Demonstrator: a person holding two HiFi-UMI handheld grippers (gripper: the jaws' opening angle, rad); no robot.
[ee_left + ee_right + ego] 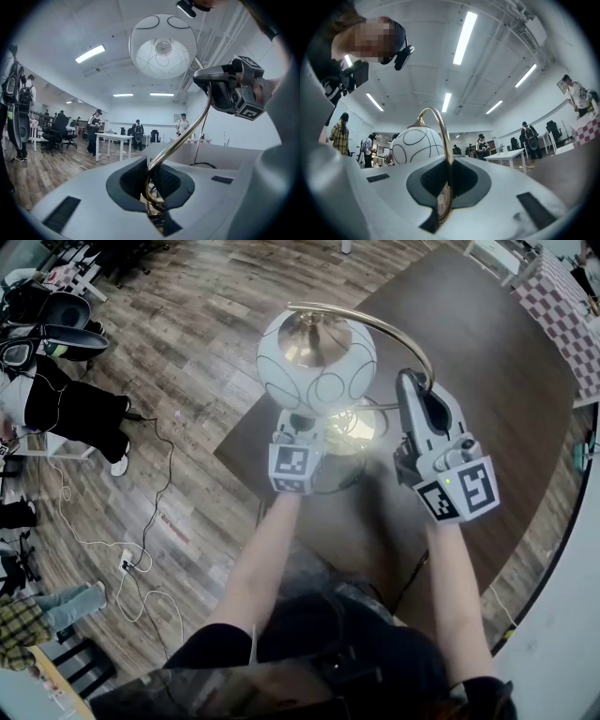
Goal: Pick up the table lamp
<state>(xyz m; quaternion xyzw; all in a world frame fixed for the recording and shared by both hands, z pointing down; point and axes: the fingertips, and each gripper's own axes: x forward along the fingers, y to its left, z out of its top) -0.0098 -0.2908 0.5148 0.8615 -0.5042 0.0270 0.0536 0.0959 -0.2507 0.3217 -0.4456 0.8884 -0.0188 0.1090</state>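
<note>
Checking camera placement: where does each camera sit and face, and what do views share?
Head view: on the person's head, facing steeply down at lamp shade and table; forearms, left gripper, right gripper show.
Left gripper view: on that gripper, facing up the brass stem it clamps; right gripper shows.
Right gripper view: on that gripper, along the clamped stem; person's head shows.
All share shade and stem.

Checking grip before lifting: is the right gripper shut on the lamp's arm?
Shut: the right gripper clamps the lamp's brass arm between its jaws.
</note>
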